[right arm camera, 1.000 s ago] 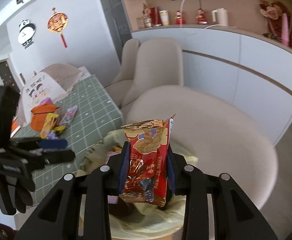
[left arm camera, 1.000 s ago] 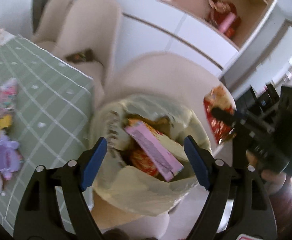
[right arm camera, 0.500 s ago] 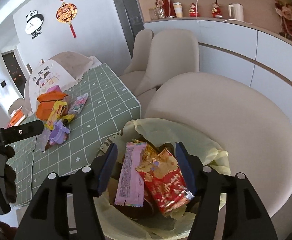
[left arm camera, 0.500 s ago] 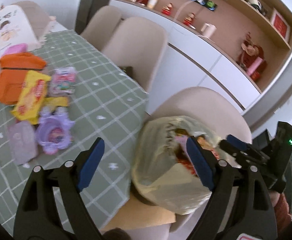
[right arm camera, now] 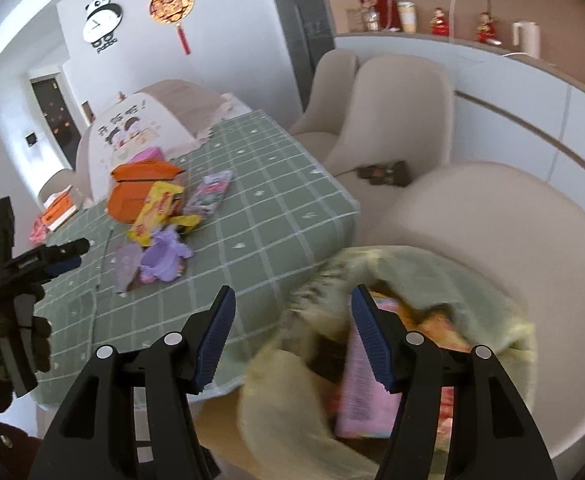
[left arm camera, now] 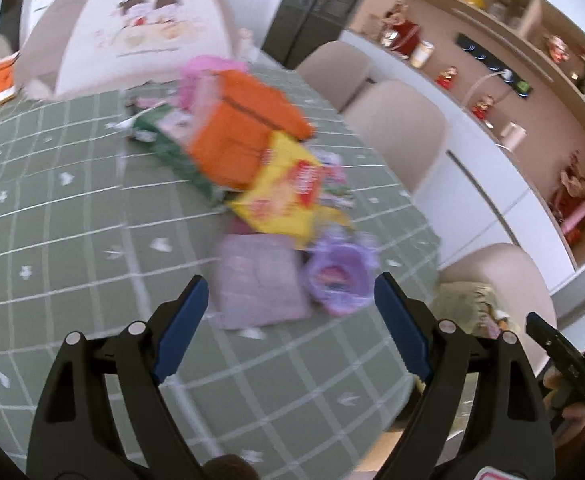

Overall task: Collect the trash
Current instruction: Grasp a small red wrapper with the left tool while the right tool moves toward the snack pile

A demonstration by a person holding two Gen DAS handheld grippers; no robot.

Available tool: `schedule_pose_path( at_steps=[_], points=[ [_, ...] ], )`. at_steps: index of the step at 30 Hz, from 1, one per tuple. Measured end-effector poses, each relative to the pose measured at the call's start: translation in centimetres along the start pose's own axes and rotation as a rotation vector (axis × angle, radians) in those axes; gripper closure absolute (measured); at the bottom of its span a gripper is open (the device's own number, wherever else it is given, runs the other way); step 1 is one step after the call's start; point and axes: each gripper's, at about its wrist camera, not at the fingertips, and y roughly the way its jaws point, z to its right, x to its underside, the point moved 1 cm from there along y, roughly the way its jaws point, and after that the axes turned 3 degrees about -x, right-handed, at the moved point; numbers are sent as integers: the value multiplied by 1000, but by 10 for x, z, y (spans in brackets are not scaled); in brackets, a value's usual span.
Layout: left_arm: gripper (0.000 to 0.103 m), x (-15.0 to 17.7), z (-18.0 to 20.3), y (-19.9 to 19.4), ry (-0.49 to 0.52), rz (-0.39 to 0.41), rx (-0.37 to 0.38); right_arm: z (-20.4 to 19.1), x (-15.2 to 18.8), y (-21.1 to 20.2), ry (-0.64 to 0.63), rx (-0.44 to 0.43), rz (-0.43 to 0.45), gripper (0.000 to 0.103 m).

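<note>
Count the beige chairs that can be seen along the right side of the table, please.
3: the near chair, holding the trash bag; a middle chair; a far chair. More may be hidden.

Not much legible. Panda wall clock [right arm camera: 102,20]: small dark lettering under it, looks like "panda", too small to be sure. White dome food cover [right arm camera: 132,136] on the surface: a row of dark Chinese characters ending w/ "!" above a cartoon of two kids; same print shows in left wrist view [left arm camera: 152,12], blurred, chars can't be read. Yellow snack pack [left arm camera: 288,196]: red logo patch, text smeared by blur. Pink wrapper [right arm camera: 362,396] in the trash bag: fine print, unreadable. Left tongs' black body [right arm camera: 32,266]: tiny white marking, illegible.
</note>
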Motion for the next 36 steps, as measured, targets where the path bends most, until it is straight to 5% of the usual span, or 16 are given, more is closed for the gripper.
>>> schedule_pose_path(
  at_steps=[8, 16, 25, 30, 36],
  points=[
    [28, -11, -48, 30, 26, -139, 12, -58, -8, 44, -55, -46, -28, 47],
    [42, -33, -41, 57, 114, -172, 109, -87, -3, 76, -50, -2, -75, 47],
    [55, -25, -35, 91, 122, -251, 65, -96, 17, 88, -46, 21, -124, 47],
    [95, -16, -29, 88, 102, -315, 73, -96, 16, 94, -38, 32, -120, 47],
    [101, -18, -42, 43, 74, -238, 69, -120, -4, 108, -115, 41, -91, 47]
  ],
)
